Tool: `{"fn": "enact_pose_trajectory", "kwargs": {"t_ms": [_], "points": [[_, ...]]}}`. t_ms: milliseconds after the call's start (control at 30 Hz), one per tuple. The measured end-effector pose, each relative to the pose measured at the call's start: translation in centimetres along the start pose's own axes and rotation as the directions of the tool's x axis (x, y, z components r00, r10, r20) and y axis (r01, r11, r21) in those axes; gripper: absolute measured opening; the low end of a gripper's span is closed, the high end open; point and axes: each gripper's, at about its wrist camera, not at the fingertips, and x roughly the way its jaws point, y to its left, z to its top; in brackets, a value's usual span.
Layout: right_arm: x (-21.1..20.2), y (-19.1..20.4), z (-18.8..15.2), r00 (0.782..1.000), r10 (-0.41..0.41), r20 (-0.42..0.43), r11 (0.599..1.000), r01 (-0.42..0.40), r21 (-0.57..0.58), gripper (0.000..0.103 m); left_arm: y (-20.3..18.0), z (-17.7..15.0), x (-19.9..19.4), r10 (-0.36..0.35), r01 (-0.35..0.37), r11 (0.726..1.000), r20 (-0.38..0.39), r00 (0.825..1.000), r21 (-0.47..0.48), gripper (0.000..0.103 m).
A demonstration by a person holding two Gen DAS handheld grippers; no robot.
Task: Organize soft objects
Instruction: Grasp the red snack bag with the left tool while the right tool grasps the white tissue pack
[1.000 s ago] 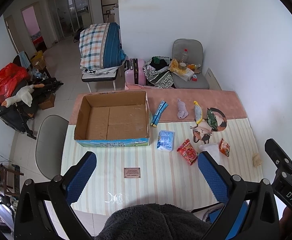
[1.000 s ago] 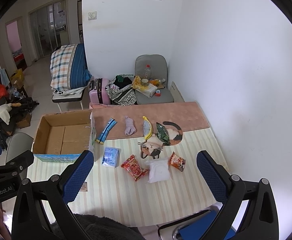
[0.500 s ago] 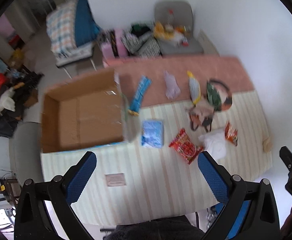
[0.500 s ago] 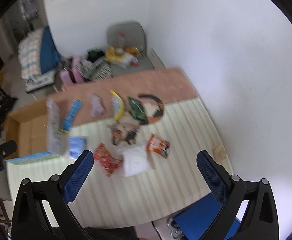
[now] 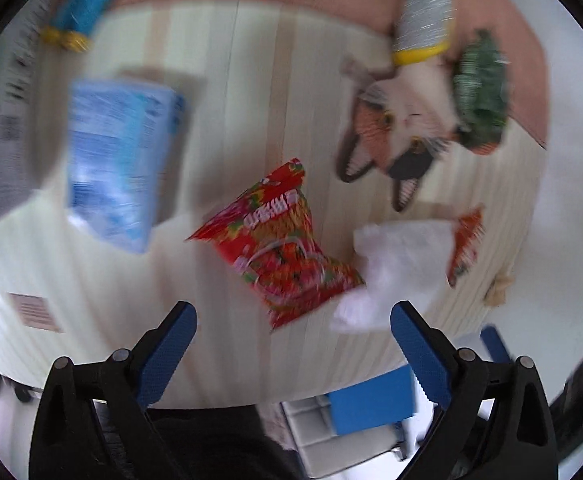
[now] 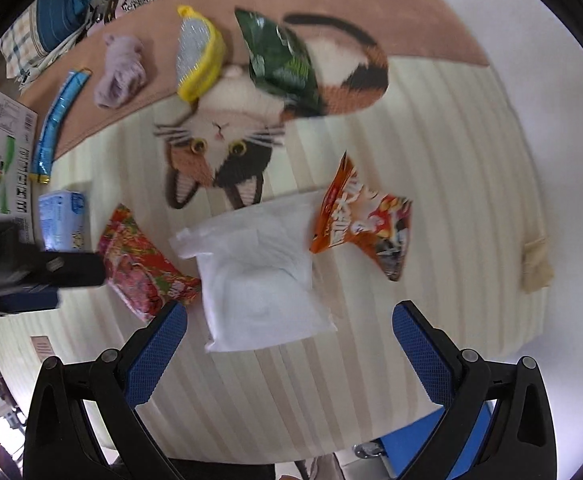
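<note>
Both grippers hang over the striped cream cloth with a calico cat picture [image 6: 431, 152] that covers the table, each with its blue-padded jaws spread wide and nothing between them. The left gripper [image 5: 293, 344] is above the near edge, just short of the crinkled red foil snack packet [image 5: 279, 240], which lies near the middle of the cloth. The right gripper [image 6: 289, 340] is over the near edge too, directly before the flat white plastic pouch [image 6: 259, 268], whose left side touches the red packet. An orange foil snack bag [image 6: 361, 220] lies just beside the pouch toward the right edge. A light blue tissue pack [image 5: 119, 160] sits toward the left edge, beside the printed cardboard box [image 6: 7, 152]. Along the far pink band of the cloth lie a long blue wrapper [image 6: 57, 120], a lilac knitted sock [image 6: 121, 70], a yellow-edged grey scrub sponge [image 6: 197, 56] and a dark green foil packet [image 6: 281, 62]. The left view is motion-blurred.
</note>
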Motion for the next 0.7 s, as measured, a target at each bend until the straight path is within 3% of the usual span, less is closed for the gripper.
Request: {"fn": "enact_pose_trajectory", "kwargs": {"t_ms": [200,333,400,467,567,700], "points": [[3.0,-0.7,0.3,0.998,0.02,-0.057,1.0,-0.02,-0.005,0.103,-0.1,2.4,4.6,0.061,-0.062,0.998,-0.04,0.997,-0.031,0.097],[4.6,-0.7,0.7,0.995,0.04,-0.09,0.999,-0.041,-0.012,0.103,-0.6,1.9,5.6,0.148,-0.147,0.989,-0.034,0.988,0.016,0.072],[5.2,-0.6,0.8,0.993,0.056,-0.104,0.998,-0.058,-0.011,0.103,-1.8,1.0,5.5,0.25,-0.25,0.961,0.013,0.968,0.117,0.067],[5.7,-0.4,0.8,0.991,0.067,-0.118,0.998,-0.069,-0.014,0.103,-2.9,0.0,5.4,0.35,-0.358,0.909,0.076,0.934,0.214,0.065],[6.8,-0.2,0.7,0.985,0.085,-0.147,0.996,-0.087,-0.004,0.103,-3.4,-1.1,5.6,0.43,-0.45,0.849,0.135,0.893,0.277,0.065],[8.3,0.0,0.3,0.981,0.095,-0.17,0.995,-0.096,0.005,0.103,-2.9,-1.6,6.1,0.406,-0.425,0.868,0.126,0.905,0.259,0.066]]}}
